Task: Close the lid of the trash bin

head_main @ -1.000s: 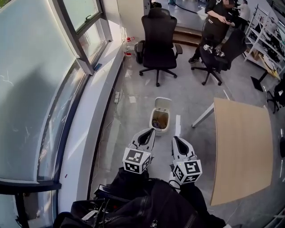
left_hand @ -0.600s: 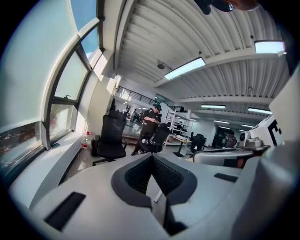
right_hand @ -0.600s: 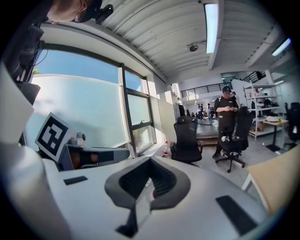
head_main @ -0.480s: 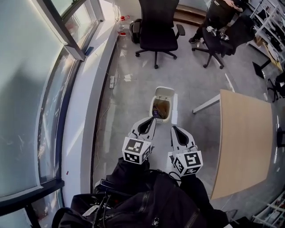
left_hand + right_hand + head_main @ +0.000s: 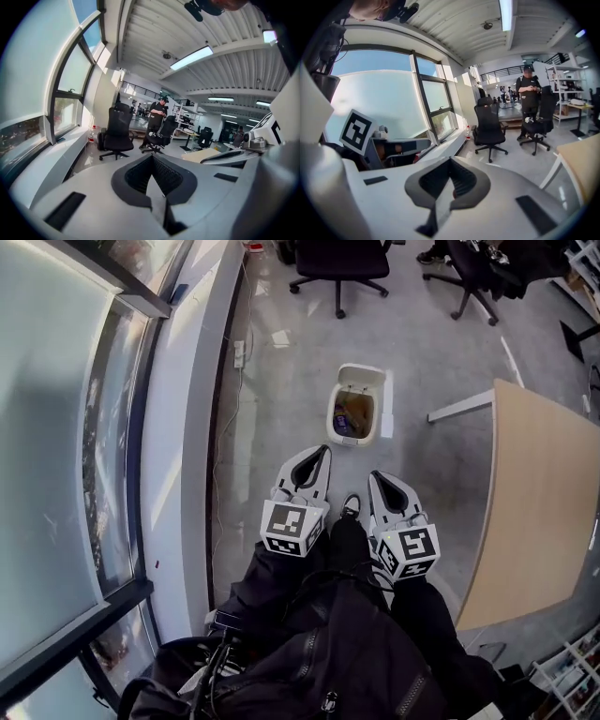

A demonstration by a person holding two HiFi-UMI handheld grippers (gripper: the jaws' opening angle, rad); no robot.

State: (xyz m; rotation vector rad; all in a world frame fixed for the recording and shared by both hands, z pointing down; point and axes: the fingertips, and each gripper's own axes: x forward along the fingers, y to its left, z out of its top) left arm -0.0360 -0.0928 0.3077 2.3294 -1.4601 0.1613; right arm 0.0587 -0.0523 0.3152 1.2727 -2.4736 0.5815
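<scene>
Ahead, trash bin (image 5: 352,440) lengthwise away, lid (image 5: 363,377) up at far end.

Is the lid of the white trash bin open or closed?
Open. The head view looks into the small white trash bin, rubbish visible inside; its white lid is tipped back at the far rim.

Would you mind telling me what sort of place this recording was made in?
Most likely an open-plan office or workshop: black swivel office chairs stand on a grey polished floor, a light wooden desk sits at the right, and white metal shelving racks line the far side.
</scene>
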